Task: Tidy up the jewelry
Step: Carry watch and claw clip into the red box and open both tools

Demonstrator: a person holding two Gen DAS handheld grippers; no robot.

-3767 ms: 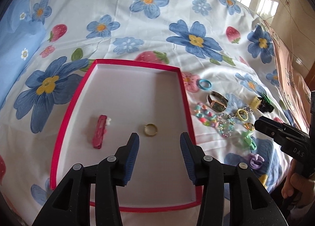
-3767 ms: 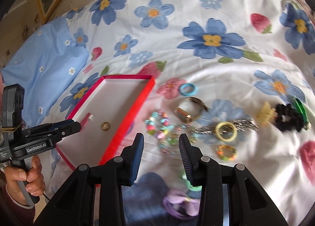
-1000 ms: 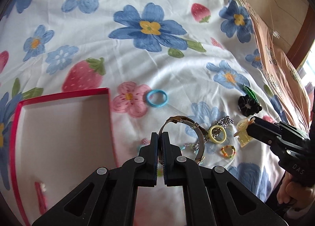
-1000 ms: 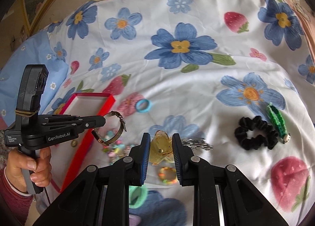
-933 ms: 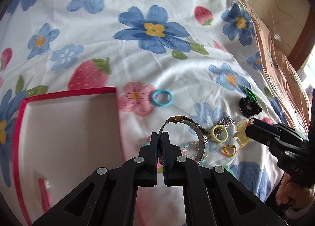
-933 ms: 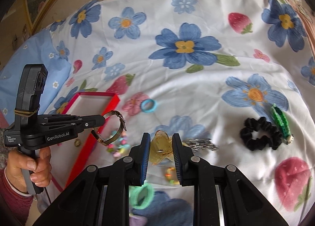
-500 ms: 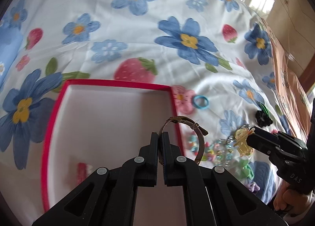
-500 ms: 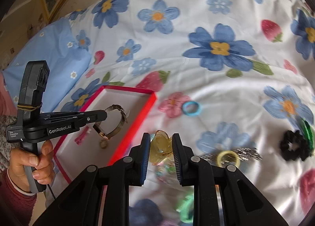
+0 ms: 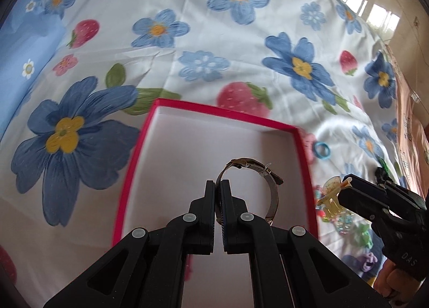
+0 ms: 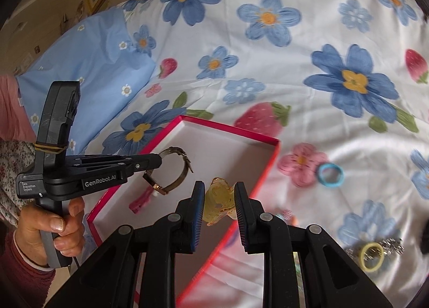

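White cotton printed with blue flowers and strawberries covers the bed (image 9: 241, 39), and a pale blue pillow (image 10: 102, 55) lies at its edge. On the bedspread sits a shallow red box (image 9: 131, 173) with a white floor, holding a pink hair clip (image 10: 140, 200) near its lower corner. The left gripper (image 9: 217, 187) hangs over the inside of the box, its jaws pressed together on the strap of a brown watch (image 9: 257, 173), which loops upward and to the right in the air above the white floor. The right gripper (image 10: 218, 200) is poised over the box's right-hand rim, its jaws clamped on a translucent yellow claw clip (image 10: 218, 202); from the left wrist view the same clip shows just outside the rim, above a cluster of beaded and green pieces too blurred to name. On the bedspread beside the box lies a small blue ring (image 10: 330, 171), next to a pink printed flower, and further right a yellow ring (image 10: 371, 257) rests against a silver chain (image 10: 390, 249).
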